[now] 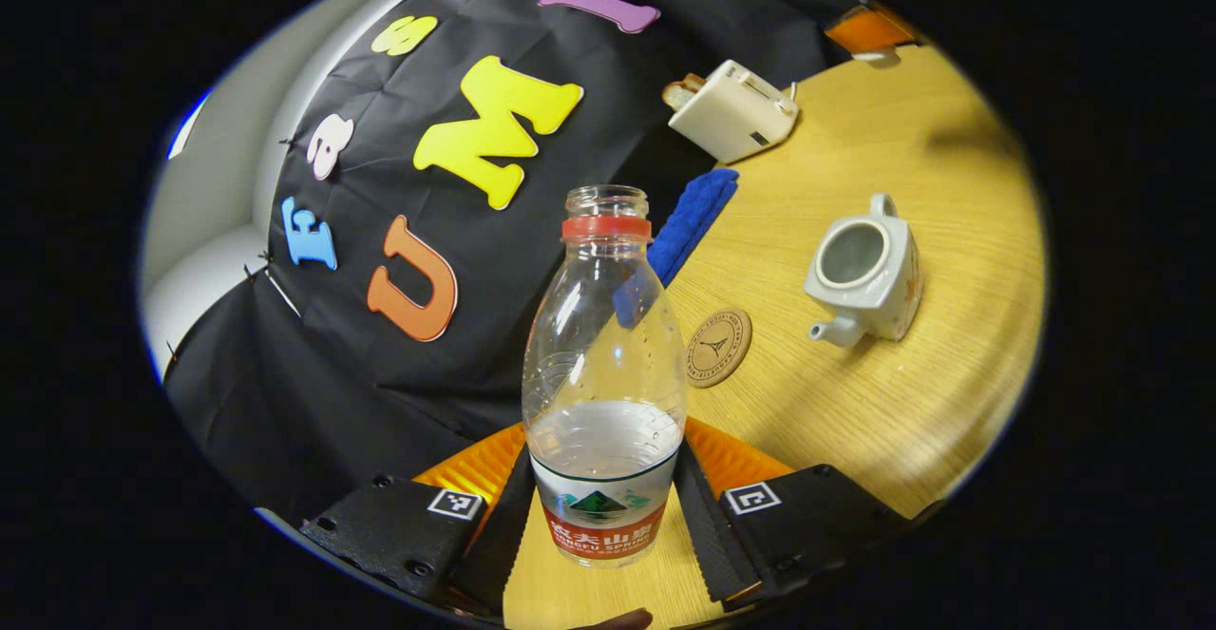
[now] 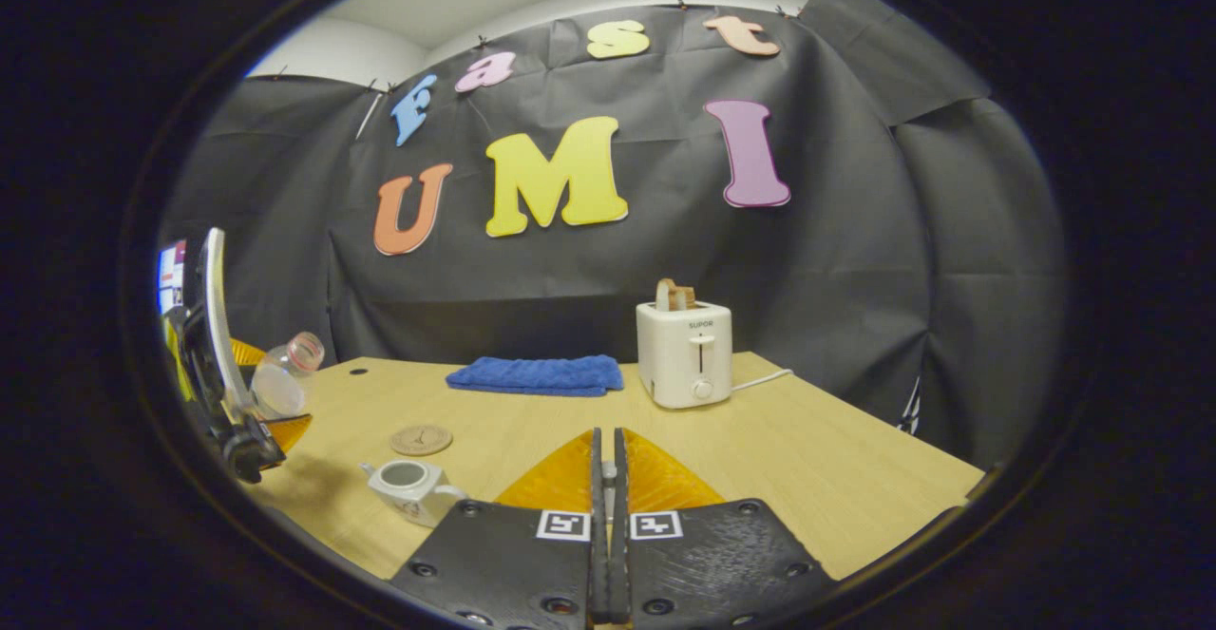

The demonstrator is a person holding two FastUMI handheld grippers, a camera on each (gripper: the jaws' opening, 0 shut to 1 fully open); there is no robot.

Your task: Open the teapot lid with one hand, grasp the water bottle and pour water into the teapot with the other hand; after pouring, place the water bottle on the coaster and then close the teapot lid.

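Note:
A clear water bottle [image 1: 604, 373], uncapped with a red neck ring and about a third full, stands between the fingers of my left gripper [image 1: 604, 516], which is shut on its labelled lower part. The right gripper view shows the same bottle [image 2: 285, 373] tilted above the table's left side. The white teapot [image 1: 869, 274] sits lidless on the table, right of the bottle, also visible as the teapot [image 2: 410, 486]. A round coaster [image 1: 719, 347] lies between them. My right gripper [image 2: 608, 478] is shut, with a small pale piece, apparently the lid's knob, in the slit.
A blue towel [image 2: 537, 374] lies at the back of the wooden table [image 2: 807, 459]. A white toaster [image 2: 685, 353] with bread in it stands to its right. The coaster [image 2: 421, 439] lies just behind the teapot.

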